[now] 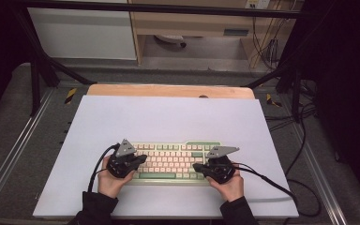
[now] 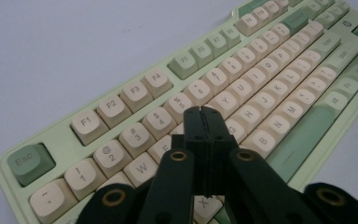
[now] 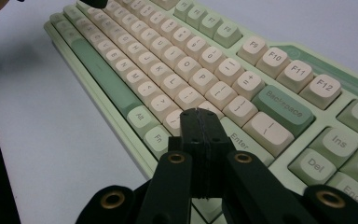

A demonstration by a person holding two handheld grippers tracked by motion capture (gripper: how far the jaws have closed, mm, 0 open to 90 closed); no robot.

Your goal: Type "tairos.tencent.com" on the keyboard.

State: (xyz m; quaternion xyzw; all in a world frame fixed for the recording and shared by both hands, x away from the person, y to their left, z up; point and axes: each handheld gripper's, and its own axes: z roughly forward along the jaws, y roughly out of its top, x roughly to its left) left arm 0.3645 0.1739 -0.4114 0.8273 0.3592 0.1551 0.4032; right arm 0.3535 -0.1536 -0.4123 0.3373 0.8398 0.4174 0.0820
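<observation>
On the pale grey mat (image 1: 168, 117) that covers the wooden table (image 1: 168, 90), everything is set up for some typing. The green and cream keyboard (image 1: 171, 161) lies square to the person at the near middle of the mat, flat and straight.

Over its two ends come the tools. The left gripper (image 1: 143, 159) hangs above the left block of letters, the right gripper (image 1: 196, 166) above the right block, each one cradled in a hand, cables trailing off the near edge.

Look closer: in the left gripper view the two black jaws are pressed flat together with nothing between them, their joined tip (image 2: 201, 112) poised over the keys around R and T. In the right gripper view it is the same story, jaws closed tight on nothing, the tip (image 3: 196, 114) above the keys just left of Enter (image 3: 239, 138).

Whether either tip actually touches a cap, I cannot tell. My reading: both tools are in position as poking fingers, and no key looks pressed down yet, so the pressing itself is all to come.
</observation>
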